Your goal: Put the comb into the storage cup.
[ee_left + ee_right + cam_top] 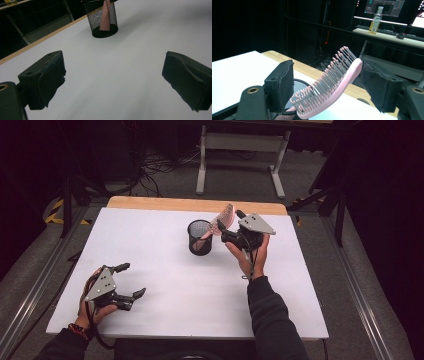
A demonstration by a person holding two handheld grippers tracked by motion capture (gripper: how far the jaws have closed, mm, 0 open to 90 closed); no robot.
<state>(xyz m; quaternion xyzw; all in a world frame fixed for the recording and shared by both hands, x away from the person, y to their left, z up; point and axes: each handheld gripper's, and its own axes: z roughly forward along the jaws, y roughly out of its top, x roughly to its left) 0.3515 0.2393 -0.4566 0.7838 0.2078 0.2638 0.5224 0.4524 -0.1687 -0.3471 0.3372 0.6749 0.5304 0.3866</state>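
A pink hairbrush [225, 217] with grey bristles stands slanted in a black mesh cup [199, 237] near the table's far middle, handle down inside the cup. My right gripper [229, 220] is around the brush head. In the right gripper view the brush [332, 80] lies diagonally between the jaws above the cup [299, 85]; its back rests by the right pad and a gap shows before the left pad, so my right gripper [327, 82] is open. My left gripper [134, 280] rests open and empty at the near left, its view [113, 80] facing the cup [103, 25] and brush [105, 17].
A white board [175, 310] covers the table, with a wooden strip [195, 204] at its far edge. Beyond stand a grey desk frame [240, 150] and floor cables. A bottle [375, 17] stands on a far desk in the right gripper view.
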